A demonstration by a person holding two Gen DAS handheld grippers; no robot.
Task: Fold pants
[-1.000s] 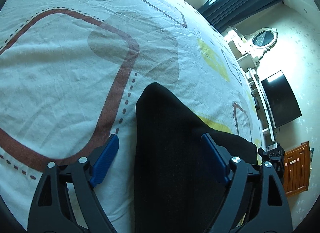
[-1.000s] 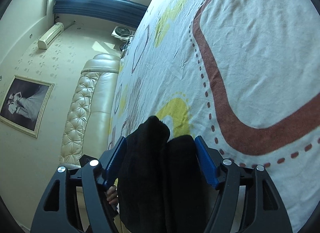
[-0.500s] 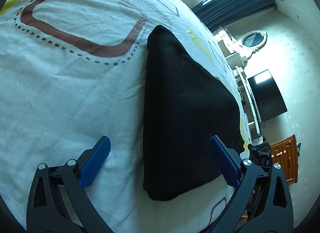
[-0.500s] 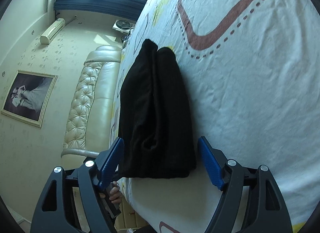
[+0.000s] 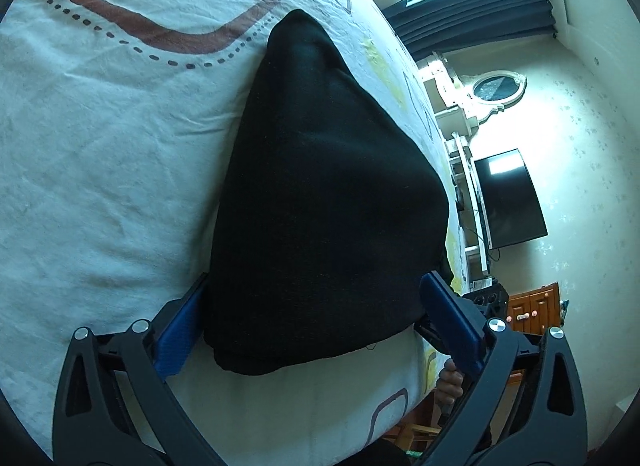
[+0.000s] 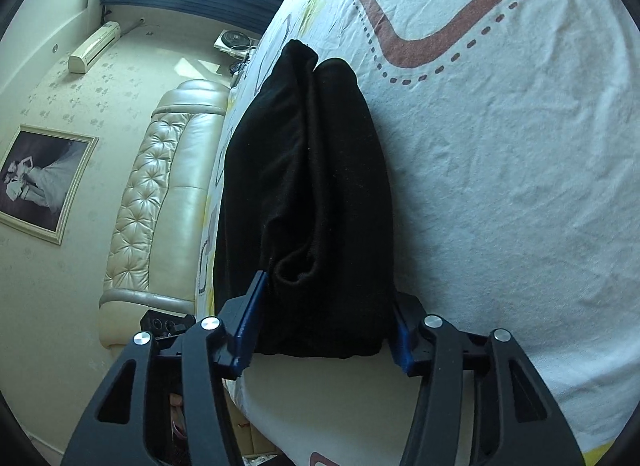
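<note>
Closed in on both sides since half a second ago: near edge of folded pants [image 5: 320, 193], then ahead of blue fingertips, now between them in both wrist views

Left gripper [image 5: 316, 306]: spread wide, straddling near end of bundle; left pad [image 5: 180, 330] touching or just beside cloth, right pad [image 5: 452, 326] just beside it. Not pinching as far as visible

Right gripper [image 6: 324, 318]: spread about as wide as bundle; both pads against its flanks at near corners. Squeezing or merely bracketing: cannot tell

Pants: black, folded into compact stack, lying on bed sheet [image 5: 100, 153] near its front edge, straight ahead of each tool, long axis running away along the fingers. Layer edges and a rolled hem [image 6: 296, 266] facing right tool; smooth face toward left tool

Neither hand clearly nearer; both at near end. Judgement: folding largely done; next move likely a squaring press or lift, turning on both tools staying centred on that axis

Beyond: headboard [image 6: 160, 185], curtain [image 5: 472, 9], television [image 5: 508, 197]
</note>
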